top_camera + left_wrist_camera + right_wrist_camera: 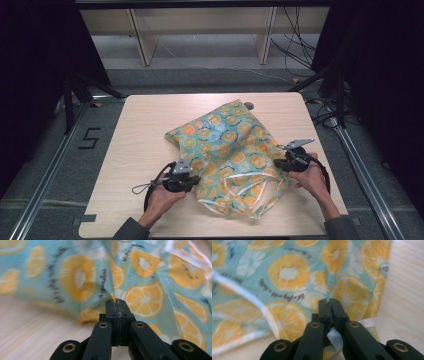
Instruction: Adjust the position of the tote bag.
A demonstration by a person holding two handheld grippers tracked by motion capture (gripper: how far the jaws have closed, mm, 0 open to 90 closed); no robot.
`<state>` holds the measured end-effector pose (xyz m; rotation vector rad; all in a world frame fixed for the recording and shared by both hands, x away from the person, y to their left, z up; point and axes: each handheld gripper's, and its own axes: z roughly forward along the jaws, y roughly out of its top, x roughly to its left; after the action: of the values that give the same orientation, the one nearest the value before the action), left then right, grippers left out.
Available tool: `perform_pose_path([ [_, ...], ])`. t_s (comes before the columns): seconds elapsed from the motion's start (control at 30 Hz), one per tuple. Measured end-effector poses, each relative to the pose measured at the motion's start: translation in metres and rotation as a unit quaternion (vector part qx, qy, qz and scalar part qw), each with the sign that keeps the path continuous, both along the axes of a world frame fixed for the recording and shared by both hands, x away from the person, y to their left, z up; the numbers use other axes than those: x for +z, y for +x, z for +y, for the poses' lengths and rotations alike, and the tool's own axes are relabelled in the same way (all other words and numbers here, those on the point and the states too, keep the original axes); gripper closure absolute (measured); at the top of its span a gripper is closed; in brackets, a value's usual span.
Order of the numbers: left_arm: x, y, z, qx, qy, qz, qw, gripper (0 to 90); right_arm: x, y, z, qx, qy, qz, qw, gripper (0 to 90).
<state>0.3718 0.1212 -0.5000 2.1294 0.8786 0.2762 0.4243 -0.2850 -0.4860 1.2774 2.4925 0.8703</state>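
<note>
A teal bag printed with orange slices (230, 145) lies crumpled on the pale wooden table (145, 130), its white handles (240, 182) toward the near edge. My left gripper (196, 179) sits at the bag's near-left edge. In the left gripper view the jaws (117, 302) are shut, pinching a fold of the printed fabric (75, 277). My right gripper (278, 162) is at the bag's right edge. In the right gripper view it (329, 302) is shut on the bag (289, 272), with a white strap (335, 336) caught between the jaws.
A small dark disc (248, 105) lies at the bag's far tip. Bare tabletop spreads left of the bag. Metal frame rails (45, 180) run along both table sides. Wooden furniture legs (142, 47) and loose cables (295, 50) stand beyond the far edge.
</note>
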Motion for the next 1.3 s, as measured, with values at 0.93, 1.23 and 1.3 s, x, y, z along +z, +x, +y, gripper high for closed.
perform_pose_path([
  [0.93,0.016,0.011,0.076,0.086,0.023,-0.001,0.9961,64.0,0.0,-0.074,0.054,0.133,0.013,-0.033,0.9905,83.9],
  [1.23,0.055,-0.034,0.044,0.005,0.002,-0.005,1.0,35.8,0.021,-0.073,0.05,0.122,0.07,-0.067,0.9877,58.6],
  [1.3,0.051,-0.037,0.033,-0.013,0.011,-0.002,0.9998,34.5,0.022,-0.077,0.052,0.104,0.082,-0.057,0.9895,57.3],
])
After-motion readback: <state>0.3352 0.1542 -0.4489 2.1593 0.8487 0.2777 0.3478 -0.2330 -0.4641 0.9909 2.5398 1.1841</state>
